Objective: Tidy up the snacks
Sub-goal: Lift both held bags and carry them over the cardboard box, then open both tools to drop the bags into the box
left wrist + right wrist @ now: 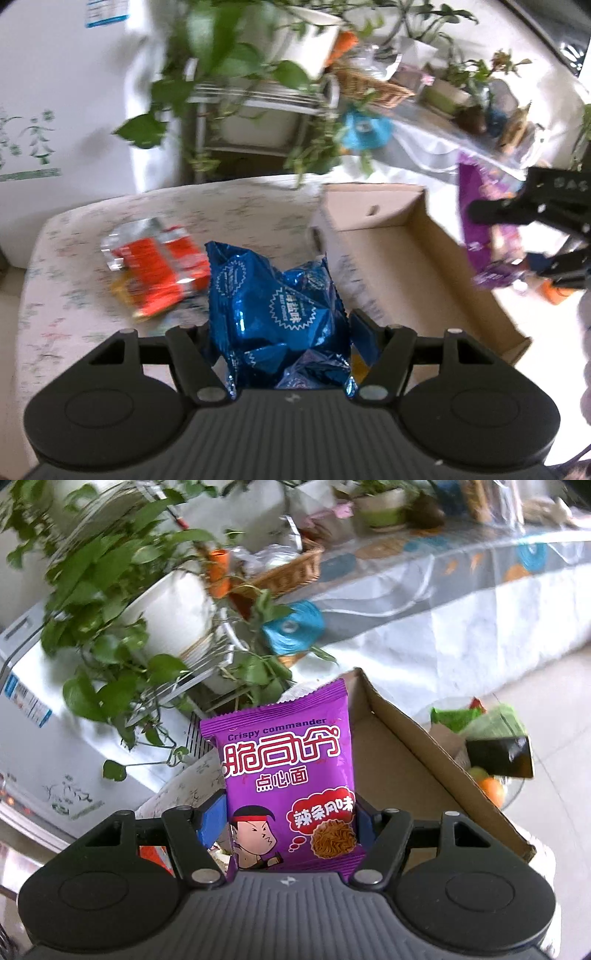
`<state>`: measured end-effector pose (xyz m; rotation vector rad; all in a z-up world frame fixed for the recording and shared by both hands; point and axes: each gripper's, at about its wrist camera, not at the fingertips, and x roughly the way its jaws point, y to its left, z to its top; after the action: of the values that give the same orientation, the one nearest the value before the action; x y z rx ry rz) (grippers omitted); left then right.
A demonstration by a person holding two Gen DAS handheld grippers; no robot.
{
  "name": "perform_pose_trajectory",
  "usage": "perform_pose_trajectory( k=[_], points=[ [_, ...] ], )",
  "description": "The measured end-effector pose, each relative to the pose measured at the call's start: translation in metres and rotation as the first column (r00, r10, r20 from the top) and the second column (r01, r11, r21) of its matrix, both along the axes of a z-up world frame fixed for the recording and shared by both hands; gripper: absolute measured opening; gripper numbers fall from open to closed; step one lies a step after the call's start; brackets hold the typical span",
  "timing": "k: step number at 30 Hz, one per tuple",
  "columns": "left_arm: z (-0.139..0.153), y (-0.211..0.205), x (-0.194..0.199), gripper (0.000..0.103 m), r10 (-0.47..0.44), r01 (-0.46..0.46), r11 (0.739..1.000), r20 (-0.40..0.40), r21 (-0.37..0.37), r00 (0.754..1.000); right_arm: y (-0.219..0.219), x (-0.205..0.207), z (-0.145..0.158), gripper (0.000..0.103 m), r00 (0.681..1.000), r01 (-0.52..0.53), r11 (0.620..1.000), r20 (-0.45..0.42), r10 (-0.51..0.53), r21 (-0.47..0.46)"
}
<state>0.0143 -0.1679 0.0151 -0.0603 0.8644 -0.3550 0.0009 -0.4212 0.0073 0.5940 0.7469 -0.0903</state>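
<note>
My left gripper [280,332] is shut on a crinkled blue foil snack bag [273,299] and holds it above the floral-cloth table [74,295]. A red and silver snack packet [159,266] lies on the table to the left. An open cardboard box [399,258] sits to the right, its inside bare where visible. My right gripper [288,819] is shut on a purple "Crispy commander" noodle snack pack [288,775], held upright beside the box [406,768]. In the left wrist view the right gripper [532,236] holds the purple pack [484,229] past the box's right side.
Trailing green plants in a white pot [295,40] stand on a metal rack behind the table. A wicker basket [373,86] and more pots crowd a covered table at the back right. A glass bowl with fruit and green packets [491,760] is right of the box.
</note>
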Motion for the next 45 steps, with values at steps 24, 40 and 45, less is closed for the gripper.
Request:
perform_pose_trajectory(
  k=[24, 40, 45],
  points=[
    [-0.011, -0.09, 0.017, 0.088, -0.115, 0.112, 0.993, -0.048, -0.047, 0.992, -0.042, -0.008, -0.008, 0.084, 0.983, 0.181, 0.978, -0.051, -0.177, 0.105],
    [-0.002, 0.016, 0.04, 0.09, 0.055, -0.055, 0.998, -0.053, -0.01, 0.997, -0.003, 0.006, 0.001, 0.089, 0.999, -0.028, 0.998, 0.033, 0.026, 0.052],
    [-0.003, 0.056, 0.048, 0.094, 0.133, -0.133, 0.991, -0.055, 0.002, 0.99, 0.017, 0.01, 0.004, 0.089, 0.991, -0.123, 0.992, 0.06, 0.123, -0.006]
  ],
)
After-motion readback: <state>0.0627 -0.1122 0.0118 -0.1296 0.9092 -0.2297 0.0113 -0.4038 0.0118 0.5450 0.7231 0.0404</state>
